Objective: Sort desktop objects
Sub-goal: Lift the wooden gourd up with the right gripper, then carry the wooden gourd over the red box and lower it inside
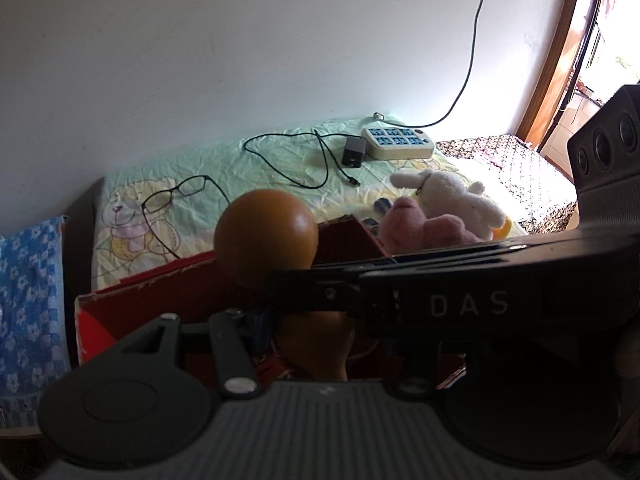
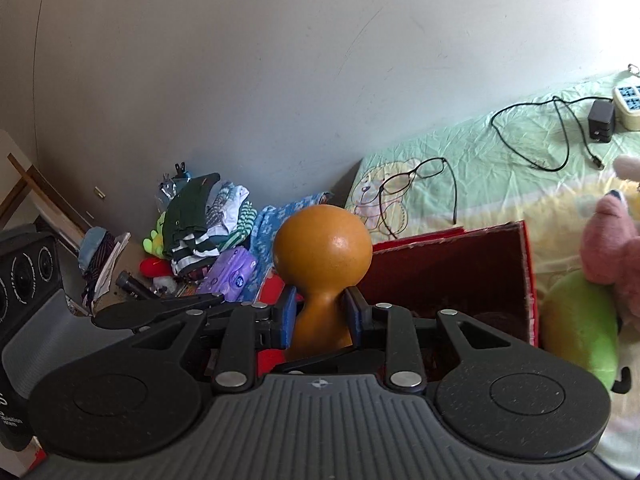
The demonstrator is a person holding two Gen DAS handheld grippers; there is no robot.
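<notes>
The right gripper (image 2: 320, 316) is clamped on the gourd's (image 2: 322, 256) narrow waist, bulb up, directly over the red box (image 2: 448, 264); the left's state I cannot tell.

The orange-brown gourd (image 2: 323, 256) stands upright, its round bulb on top. Blue pads pinch its narrow neck above the red box (image 2: 452, 272).

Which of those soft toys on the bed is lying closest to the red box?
The pink plush toy. It lies right beside the red box, at its far corner, while the white plush toy lies behind it, farther from the box and nearer the wall.
</notes>
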